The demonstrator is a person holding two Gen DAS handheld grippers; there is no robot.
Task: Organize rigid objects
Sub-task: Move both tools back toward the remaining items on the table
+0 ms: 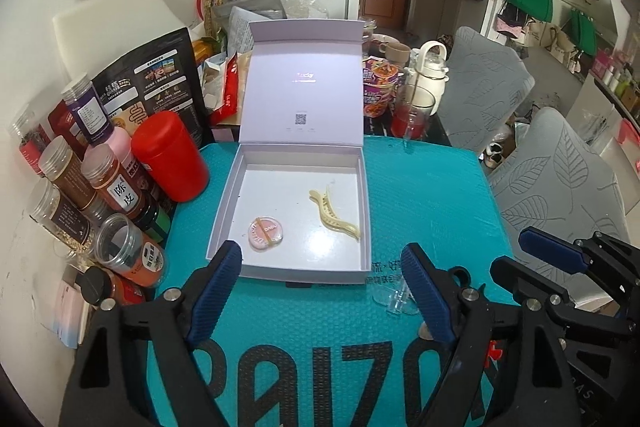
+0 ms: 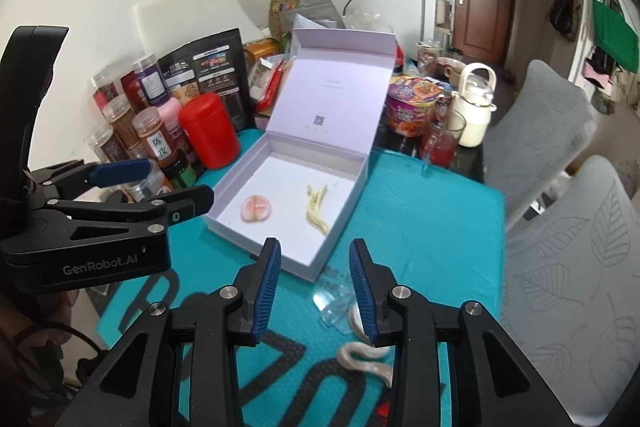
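Observation:
A pale lilac box (image 1: 224, 211) (image 2: 352, 179) stands on the teal mat (image 1: 432, 195) with its lid raised. Inside it lie a round pink compact (image 1: 266, 234) (image 2: 256, 207) and a cream hair clip (image 1: 334, 215) (image 2: 316, 209). In front of the box, on the mat, rest a clear plastic clip (image 1: 394, 301) (image 2: 334, 307) and a pale wavy clip (image 2: 360, 357). My left gripper (image 1: 320, 255) (image 2: 172, 183) hovers open before the box, holding nothing. To its right, my right gripper (image 2: 316, 249) (image 1: 532, 265) is open above the clear clip, nothing between its pads.
Several spice jars (image 1: 100, 187) and a red canister (image 1: 170, 155) crowd the mat's left edge. Behind the box stand a noodle cup (image 1: 378, 87), a glass of red drink (image 1: 412, 115) and a white jug (image 1: 430, 75). Two grey chairs (image 1: 552, 179) are at the right.

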